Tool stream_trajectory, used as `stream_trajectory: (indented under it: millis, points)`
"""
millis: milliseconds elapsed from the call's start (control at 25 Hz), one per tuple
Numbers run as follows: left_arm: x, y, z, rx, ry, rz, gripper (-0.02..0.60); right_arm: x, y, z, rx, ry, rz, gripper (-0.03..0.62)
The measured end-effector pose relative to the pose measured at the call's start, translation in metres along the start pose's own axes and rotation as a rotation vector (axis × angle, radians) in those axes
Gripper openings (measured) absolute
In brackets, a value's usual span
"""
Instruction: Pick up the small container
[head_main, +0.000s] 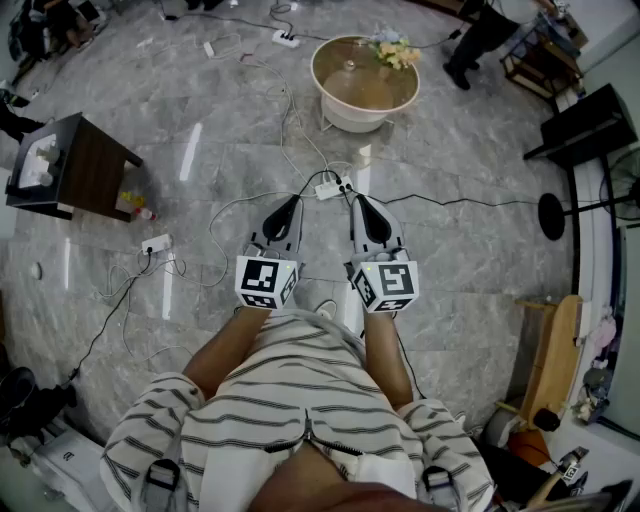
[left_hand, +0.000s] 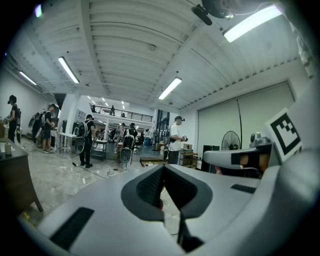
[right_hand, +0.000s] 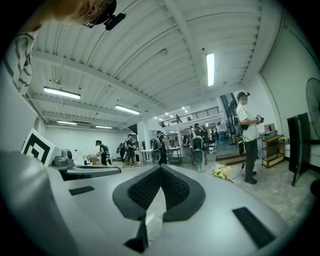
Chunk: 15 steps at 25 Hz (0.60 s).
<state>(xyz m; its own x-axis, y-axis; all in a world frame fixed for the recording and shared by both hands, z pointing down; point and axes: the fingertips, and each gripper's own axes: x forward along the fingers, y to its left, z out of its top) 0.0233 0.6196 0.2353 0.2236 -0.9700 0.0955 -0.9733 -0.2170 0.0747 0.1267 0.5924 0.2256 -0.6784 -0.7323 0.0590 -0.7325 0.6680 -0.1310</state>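
No small container can be singled out in any view. In the head view my left gripper (head_main: 285, 205) and right gripper (head_main: 362, 203) are held side by side just in front of the person's striped shirt, pointing forward over the marble floor. Both are shut with nothing between the jaws. The left gripper view shows the left gripper (left_hand: 162, 167) with its black pads meeting at the tip, looking across a large hall. In the right gripper view the right gripper (right_hand: 160, 167) has its pads closed the same way.
A round white table (head_main: 345, 110) with flowers (head_main: 393, 50) stands ahead. A dark side table (head_main: 90, 165) with white items is at the left. Cables and a power strip (head_main: 327, 188) lie on the floor. A wooden chair (head_main: 550, 360) is at the right. Several people stand in the hall.
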Motion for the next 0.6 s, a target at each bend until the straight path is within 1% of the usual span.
stream_trajectory:
  millis: [240, 360, 440, 600]
  points:
    - [0.028, 0.044, 0.016, 0.016, -0.014, -0.051, 0.0, 0.048, 0.009, 0.009, 0.035, -0.023, -0.003, 0.009]
    - [0.04, 0.072, 0.025, 0.024, -0.027, -0.083, 0.0, 0.071, 0.009, 0.014, 0.034, -0.036, -0.064, 0.01]
    - [0.045, 0.091, 0.027, 0.008, -0.021, -0.097, 0.0, 0.083, 0.012, 0.016, 0.029, -0.035, -0.096, 0.011]
    - [0.061, 0.128, 0.022, -0.035, -0.008, -0.1, 0.0, 0.109, 0.022, 0.021, -0.027, -0.03, -0.119, 0.009]
